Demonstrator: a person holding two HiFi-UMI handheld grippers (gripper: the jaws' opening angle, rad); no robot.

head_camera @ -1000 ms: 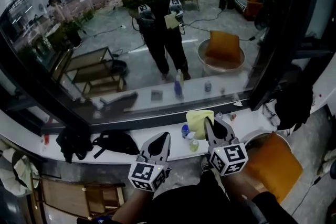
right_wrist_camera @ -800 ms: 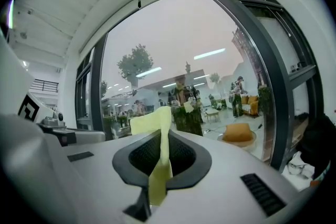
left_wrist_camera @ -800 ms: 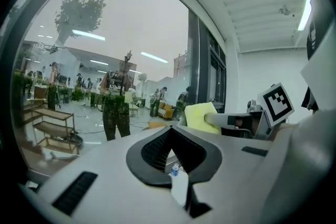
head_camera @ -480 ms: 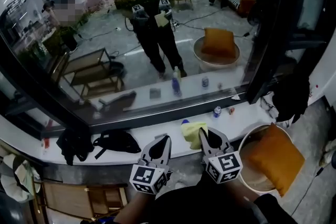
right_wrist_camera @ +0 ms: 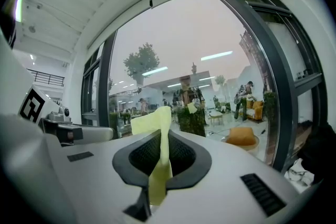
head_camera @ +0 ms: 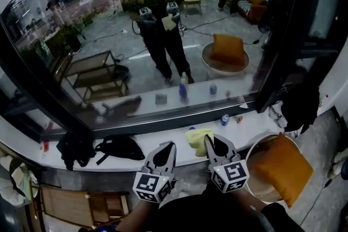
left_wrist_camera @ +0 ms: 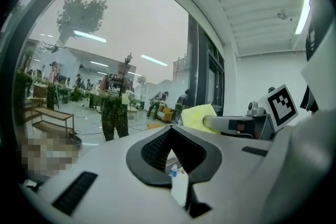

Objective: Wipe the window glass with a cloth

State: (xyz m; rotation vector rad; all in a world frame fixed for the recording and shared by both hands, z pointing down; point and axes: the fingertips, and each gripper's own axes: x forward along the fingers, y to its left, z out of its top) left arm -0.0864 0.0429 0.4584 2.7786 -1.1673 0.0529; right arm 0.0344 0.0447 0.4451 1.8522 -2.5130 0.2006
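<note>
Right gripper view: yellow cloth (right_wrist_camera: 152, 122) pinched in the right gripper (right_wrist_camera: 161, 136), jaws closed on it, top edge flopping free above the tips.

Head view: I see the cloth low over the white sill (head_camera: 250, 129), short of the window glass (head_camera: 163, 35), not touching it. Left gripper (head_camera: 173, 144) just beside, jaws together, nothing in them. Pane runs wide to the left; dark mullion (head_camera: 283, 35) bounds it at right. Black bag (head_camera: 117, 146) sits on the sill to the left, small can (head_camera: 224, 119) right, orange cushion (head_camera: 283, 167) near my right side.
</note>
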